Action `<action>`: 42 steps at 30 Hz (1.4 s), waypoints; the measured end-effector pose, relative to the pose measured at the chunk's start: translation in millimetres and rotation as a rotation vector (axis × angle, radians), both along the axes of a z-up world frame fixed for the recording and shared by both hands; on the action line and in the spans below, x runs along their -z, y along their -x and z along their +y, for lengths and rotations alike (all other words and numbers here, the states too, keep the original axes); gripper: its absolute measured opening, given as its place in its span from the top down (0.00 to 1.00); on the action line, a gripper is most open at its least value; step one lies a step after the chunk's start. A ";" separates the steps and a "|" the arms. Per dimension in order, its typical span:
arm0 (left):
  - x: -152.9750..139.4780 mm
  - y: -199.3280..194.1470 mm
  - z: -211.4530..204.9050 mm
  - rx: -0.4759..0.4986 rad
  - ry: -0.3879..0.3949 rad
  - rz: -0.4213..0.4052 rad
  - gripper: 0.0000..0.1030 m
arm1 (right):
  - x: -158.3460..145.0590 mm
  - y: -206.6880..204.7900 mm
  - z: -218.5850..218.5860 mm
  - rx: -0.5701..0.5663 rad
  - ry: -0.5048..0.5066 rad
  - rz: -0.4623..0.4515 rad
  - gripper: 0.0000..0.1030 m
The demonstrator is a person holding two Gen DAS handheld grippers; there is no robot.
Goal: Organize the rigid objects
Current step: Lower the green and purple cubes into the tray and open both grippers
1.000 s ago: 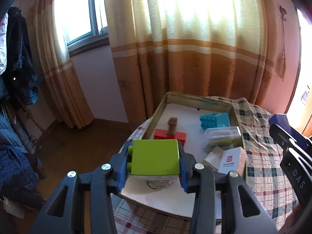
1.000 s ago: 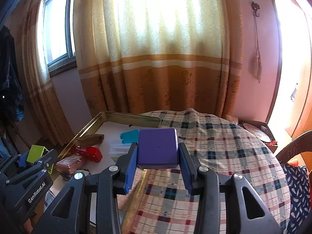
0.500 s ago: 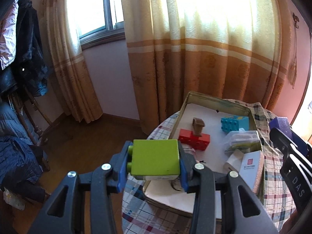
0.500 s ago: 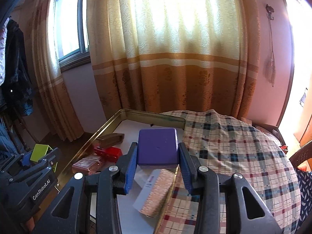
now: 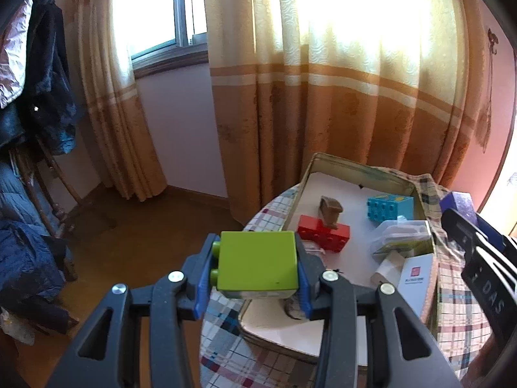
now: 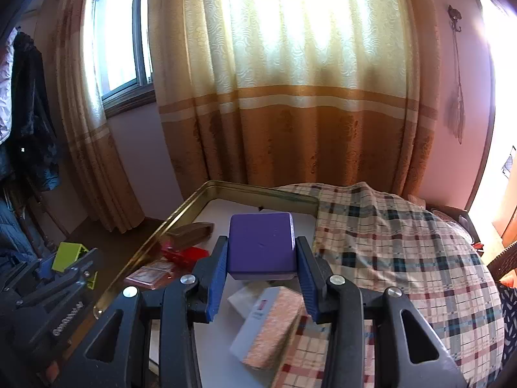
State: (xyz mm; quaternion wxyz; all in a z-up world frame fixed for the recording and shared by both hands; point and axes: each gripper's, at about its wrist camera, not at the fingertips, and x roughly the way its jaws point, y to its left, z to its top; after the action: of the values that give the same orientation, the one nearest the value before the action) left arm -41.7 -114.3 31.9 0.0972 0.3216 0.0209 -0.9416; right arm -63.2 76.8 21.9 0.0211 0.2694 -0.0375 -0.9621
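My left gripper (image 5: 257, 266) is shut on a lime-green block (image 5: 257, 260), held in the air over the near left corner of the metal tray (image 5: 358, 169). The right gripper (image 6: 261, 260) is shut on a purple block (image 6: 261, 245) above the tray's right side. In the tray lie a red block (image 5: 324, 236) with a brown piece (image 5: 330, 215) on it, a cyan block (image 5: 389, 207), a clear plastic box (image 5: 402, 237) and a white-and-pink carton (image 6: 269, 326). From the left wrist view the right gripper (image 5: 478, 258) shows at the right edge.
The tray (image 6: 258, 190) rests on a round table with a plaid cloth (image 6: 404, 252). Curtains (image 5: 323, 80) and a window stand behind. Left of the table are wooden floor (image 5: 129, 226), a chair and hanging dark clothes (image 5: 42, 97).
Both grippers with their blocks have shifted left, so the tray and table now sit further right in both views. Both grips are unchanged.
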 end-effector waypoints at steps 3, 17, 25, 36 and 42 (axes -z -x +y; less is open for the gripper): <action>1.1 1.4 5.9 0.014 0.003 -0.003 0.59 | -4.0 10.4 9.0 0.007 0.006 -0.006 0.58; 16.7 15.4 60.7 0.173 0.018 -0.059 0.59 | -7.5 81.6 -9.7 -0.163 -0.005 -0.111 0.58; 29.0 23.5 68.2 0.184 0.041 -0.086 0.59 | 10.8 105.9 -23.6 -0.195 -0.024 -0.207 0.58; 40.9 29.5 77.5 0.195 0.082 -0.064 0.59 | 39.5 129.1 -33.4 -0.231 -0.066 -0.322 0.58; 48.4 31.4 80.8 0.220 0.095 -0.036 0.59 | 49.7 141.1 -28.0 -0.210 -0.073 -0.349 0.58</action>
State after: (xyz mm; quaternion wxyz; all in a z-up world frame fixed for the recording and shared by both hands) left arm -73.1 -33.5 -16.5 0.0085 0.3337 -0.0608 -0.9407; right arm -204.3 48.7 -27.8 0.1045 0.4350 0.0228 -0.8941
